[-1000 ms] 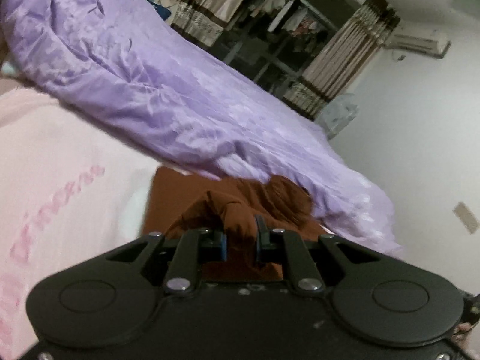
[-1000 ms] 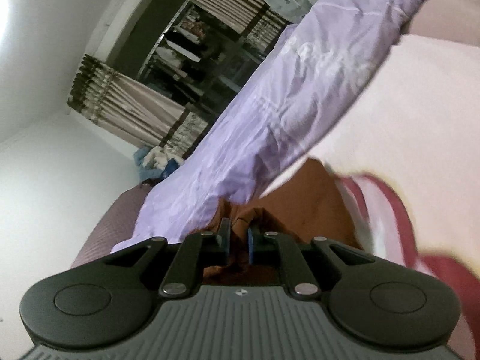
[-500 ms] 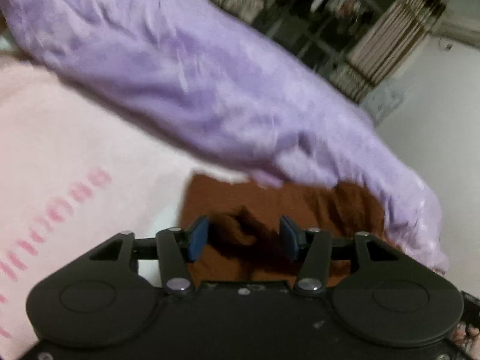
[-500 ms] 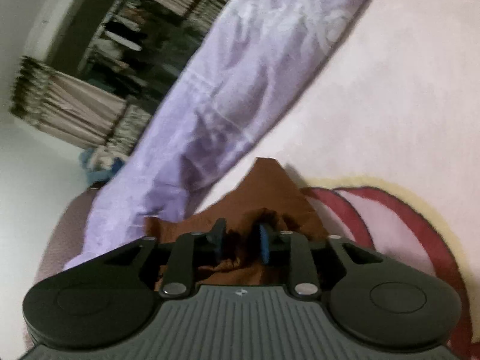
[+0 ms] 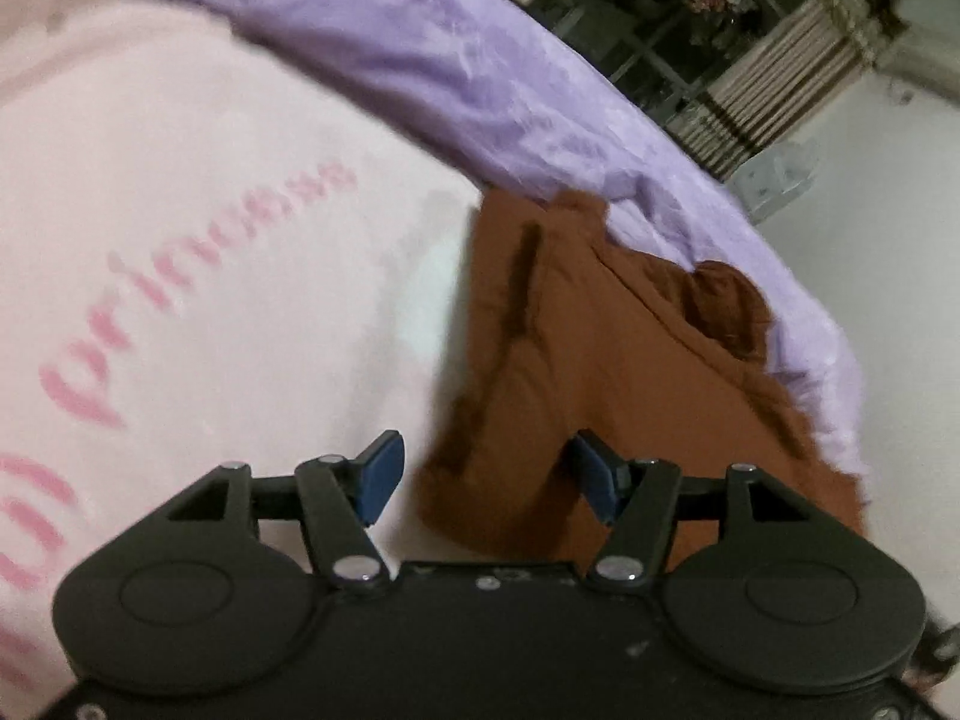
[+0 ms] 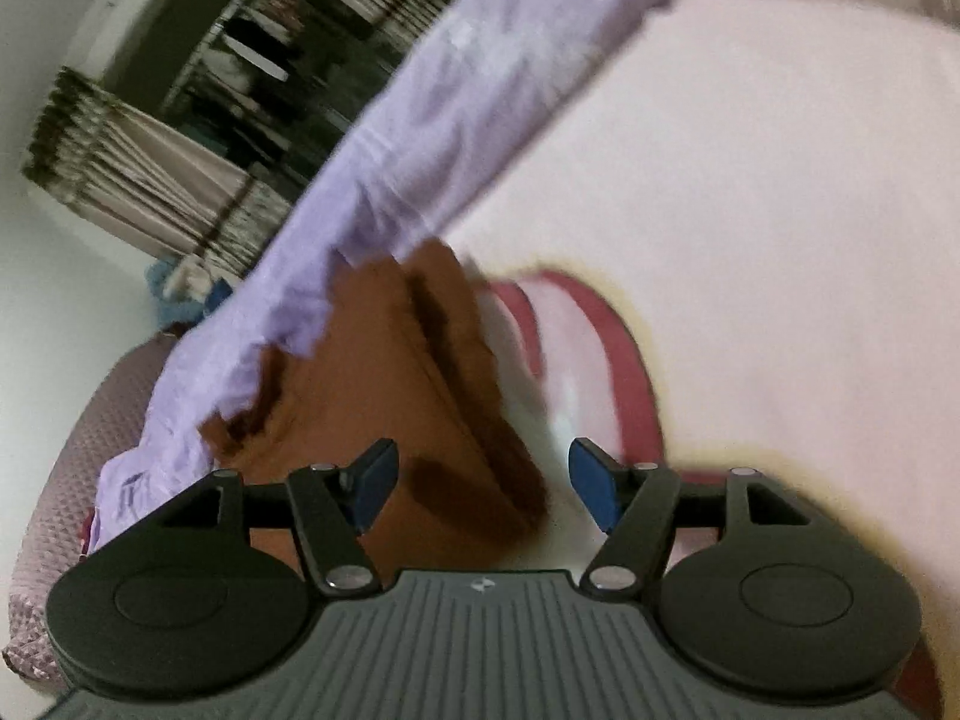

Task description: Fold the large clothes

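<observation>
A brown garment (image 5: 600, 348) lies folded and flat on the pink blanket (image 5: 210, 240), its far edge against the purple duvet (image 5: 480, 72). My left gripper (image 5: 486, 468) hangs open just above its near left corner; the blue pads (image 5: 378, 477) stand apart and press on nothing. In the right wrist view the same brown garment (image 6: 384, 372) shows its folded right edge under my right gripper (image 6: 483, 480). Its jaws are opening, the cloth lies loose below them, and neither pad grips it.
The purple duvet (image 6: 420, 120) is bunched along the far side of the bed. The pink blanket (image 6: 750, 210) has pink lettering and a red ring pattern. Curtains and an open wardrobe (image 5: 750, 60) stand behind. A mauve quilted edge (image 6: 78, 480) is at the left.
Both grippers were shut on bunched brown cloth held up; they came down to the bed and opened, and the garment now lies flat and released.
</observation>
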Available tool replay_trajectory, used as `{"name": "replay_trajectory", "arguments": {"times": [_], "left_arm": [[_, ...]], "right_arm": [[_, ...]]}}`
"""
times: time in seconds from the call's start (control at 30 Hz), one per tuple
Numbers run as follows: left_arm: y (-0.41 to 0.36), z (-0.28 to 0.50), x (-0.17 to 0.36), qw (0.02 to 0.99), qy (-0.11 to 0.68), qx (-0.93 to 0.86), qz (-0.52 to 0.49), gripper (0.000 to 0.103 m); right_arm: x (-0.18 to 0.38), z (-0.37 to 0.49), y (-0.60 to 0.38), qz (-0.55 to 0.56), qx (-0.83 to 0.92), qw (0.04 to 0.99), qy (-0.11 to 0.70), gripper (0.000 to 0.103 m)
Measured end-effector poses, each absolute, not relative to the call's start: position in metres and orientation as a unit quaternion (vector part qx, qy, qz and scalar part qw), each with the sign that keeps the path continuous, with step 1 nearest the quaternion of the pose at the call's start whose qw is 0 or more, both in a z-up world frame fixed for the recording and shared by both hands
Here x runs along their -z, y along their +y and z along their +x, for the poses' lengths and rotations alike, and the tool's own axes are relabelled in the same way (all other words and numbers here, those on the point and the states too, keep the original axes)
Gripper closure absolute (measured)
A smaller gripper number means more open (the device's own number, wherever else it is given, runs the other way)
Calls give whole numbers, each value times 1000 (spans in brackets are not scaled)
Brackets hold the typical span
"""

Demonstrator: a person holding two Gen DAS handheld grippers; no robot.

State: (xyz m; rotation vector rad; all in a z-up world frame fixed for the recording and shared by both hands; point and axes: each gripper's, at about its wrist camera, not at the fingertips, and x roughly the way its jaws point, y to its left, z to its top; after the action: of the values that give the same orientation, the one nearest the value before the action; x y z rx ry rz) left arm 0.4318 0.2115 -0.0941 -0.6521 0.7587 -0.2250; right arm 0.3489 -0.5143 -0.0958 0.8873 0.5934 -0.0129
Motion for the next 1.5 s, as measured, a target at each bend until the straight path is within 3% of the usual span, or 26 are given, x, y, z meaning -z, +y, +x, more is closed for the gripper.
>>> {"name": "replay_trajectory", "arguments": {"times": [0.2,0.47,0.5,0.53,0.57,0.6,0.63,0.73,0.9,1.1,1.33,1.4,1.5], "left_arm": [[206,429,101,860,365,112,-340,38],[201,429,104,867,362,109,-324,33],[199,428,103,870,362,107,-318,37],[197,429,102,872,362,105,-312,38],[194,429,100,875,362,100,-305,42],[191,429,99,878,360,100,-300,59],[191,430,98,875,359,106,-305,67],[197,433,94,861,357,112,-345,79],[197,415,57,875,328,140,-328,87],[194,373,31,877,325,175,-308,88],[187,347,82,863,364,167,-307,87],[189,353,102,862,369,151,-314,76],[195,355,125,858,360,147,-335,60]], "right_arm": [[115,364,-504,479,-21,830,286,19],[113,373,-493,464,-10,839,284,16],[113,373,-493,462,-9,840,284,19],[113,372,-492,460,-5,841,285,30],[113,373,-492,457,0,841,289,35],[112,373,-491,453,6,842,293,42],[112,373,-490,455,13,842,291,51],[107,372,-488,468,11,836,287,77],[69,358,-487,453,-18,852,261,83],[44,315,-495,442,-44,861,248,84],[93,289,-517,467,-19,837,284,84],[114,295,-520,478,-15,831,285,81],[130,300,-524,488,-30,829,273,66]]}}
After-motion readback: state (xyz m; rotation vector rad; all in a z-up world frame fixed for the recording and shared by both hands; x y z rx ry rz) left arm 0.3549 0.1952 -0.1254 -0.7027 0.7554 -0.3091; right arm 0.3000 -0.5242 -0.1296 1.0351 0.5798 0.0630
